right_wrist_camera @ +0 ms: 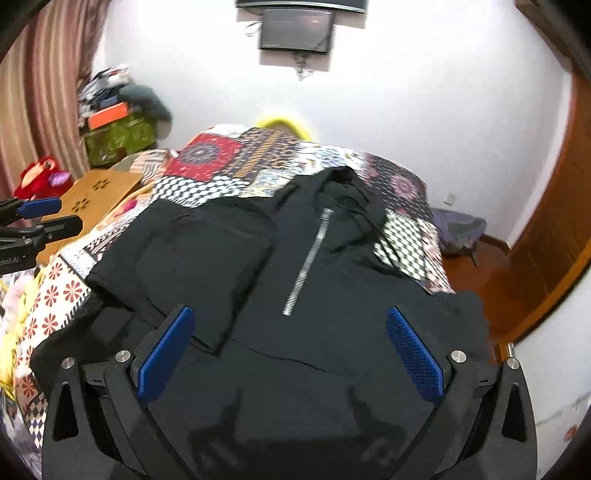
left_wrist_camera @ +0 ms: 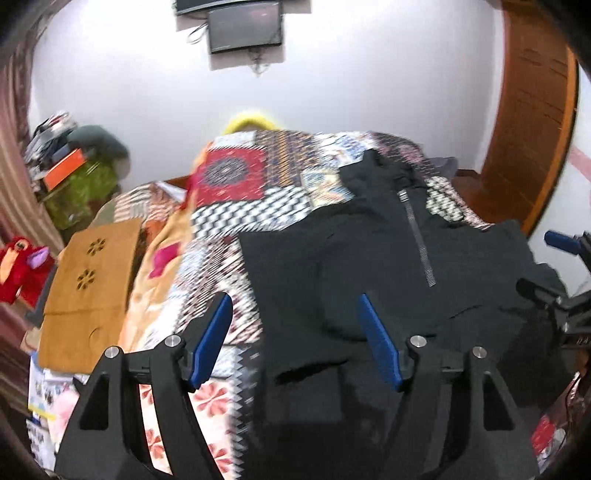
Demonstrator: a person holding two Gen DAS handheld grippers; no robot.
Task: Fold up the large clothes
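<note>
1. The room is a bedroom with a white wall [right_wrist_camera: 406, 110], a dark screen [right_wrist_camera: 295, 31] high on it, a striped curtain [right_wrist_camera: 44, 96] at the left and a wooden door [right_wrist_camera: 546, 236] at the right.
2. The bed [right_wrist_camera: 229, 155] is covered by a patchwork quilt [left_wrist_camera: 236, 206] of many colours, and a brown board [left_wrist_camera: 92, 280] lies at its left side.
3. The black jacket [right_wrist_camera: 332, 266] lies spread on the quilt, front side up, with its silver zipper [right_wrist_camera: 308, 262] running toward the collar at the far end. Its left sleeve [right_wrist_camera: 199, 251] is already laid over the chest; the right side lies flat out to the edge of the bed.
4. The right gripper [right_wrist_camera: 291, 343] hangs over the near hem with its fingers spread wide and nothing between them.
5. The left gripper [left_wrist_camera: 295, 343] is above the left edge of the jacket, its fingers also spread and empty.
6. I judge that the step in hand is the next fold, probably the right side or the hem. To do it well, each gripper should pinch only one layer at a corner, lift both corners evenly, and lay the edge straight along the zipper so that no wrinkle stays.
</note>
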